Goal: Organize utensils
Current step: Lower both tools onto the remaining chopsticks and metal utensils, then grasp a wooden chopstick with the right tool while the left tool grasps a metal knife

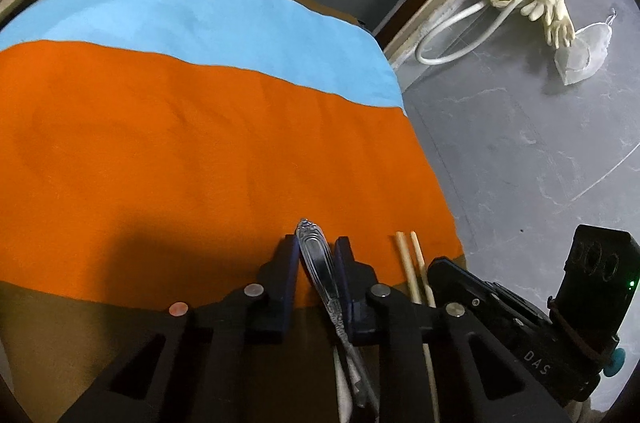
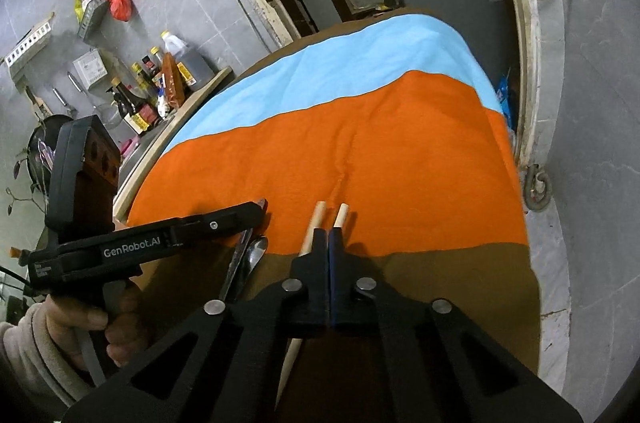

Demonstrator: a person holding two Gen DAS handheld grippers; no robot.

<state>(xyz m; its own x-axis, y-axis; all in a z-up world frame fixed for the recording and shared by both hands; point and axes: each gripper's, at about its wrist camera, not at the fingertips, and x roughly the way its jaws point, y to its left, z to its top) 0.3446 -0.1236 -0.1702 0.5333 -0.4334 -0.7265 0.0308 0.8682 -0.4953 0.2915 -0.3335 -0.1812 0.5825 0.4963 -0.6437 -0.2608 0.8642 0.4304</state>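
Now my left fingers (image 1: 316, 255) are clenched around the ornate handle of a metal utensil (image 1: 316, 255), which I cannot tell to be a knife or a fork, and its handle end points forward over the orange cloth (image 1: 200, 151). My right fingers (image 2: 329, 243) are pressed together, with the pair of wooden chopsticks (image 2: 316, 223) sticking out beside them; it seems they hold them, but I am not fully sure. I judge I keep both near the front edge of the table (image 2: 460, 275) to lay them in parallel, side by side.
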